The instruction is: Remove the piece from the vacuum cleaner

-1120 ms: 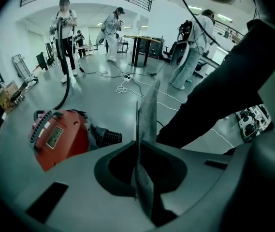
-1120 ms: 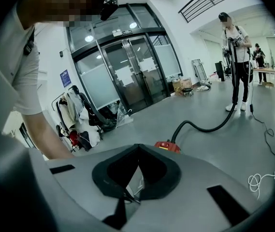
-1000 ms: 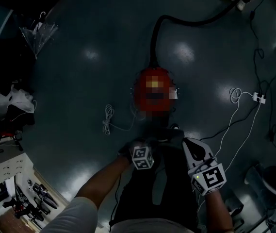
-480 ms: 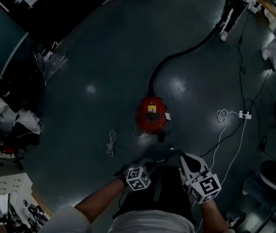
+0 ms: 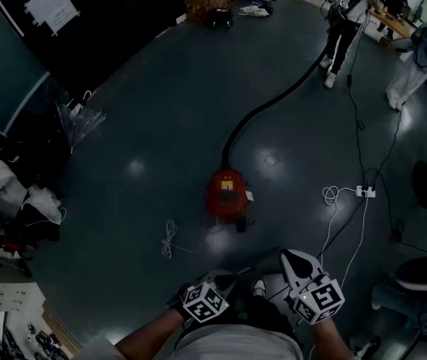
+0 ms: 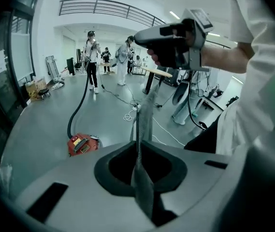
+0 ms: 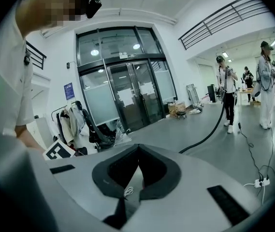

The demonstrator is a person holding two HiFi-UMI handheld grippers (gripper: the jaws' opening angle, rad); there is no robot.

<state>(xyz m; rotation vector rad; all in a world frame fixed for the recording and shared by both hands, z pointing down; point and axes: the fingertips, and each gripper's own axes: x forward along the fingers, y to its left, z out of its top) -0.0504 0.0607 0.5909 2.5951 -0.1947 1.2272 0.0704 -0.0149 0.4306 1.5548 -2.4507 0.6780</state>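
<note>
The red vacuum cleaner [image 5: 227, 196] stands on the dark floor in the middle of the head view, and it also shows small in the left gripper view [image 6: 82, 144]. Its black hose [image 5: 273, 103] runs away to a person at the back right. Both grippers are held close to my body, well short of the vacuum. My left gripper [image 5: 221, 282] is shut with nothing in it, its jaws pressed into one line [image 6: 143, 111]. My right gripper [image 5: 297, 265] also looks shut and empty [image 7: 136, 163].
A white power strip [image 5: 363, 192] with cables lies right of the vacuum, and a coiled white cable [image 5: 169, 238] lies left of it. Two persons [image 5: 342, 21] stand at the back right. A folded umbrella [image 5: 78, 118] and bags lie at the left; glass doors [image 7: 127, 100] stand beyond.
The head view has lifted and widened, so the vacuum now looks smaller and farther off. Both grippers have dropped lower in the frame, toward my body.
</note>
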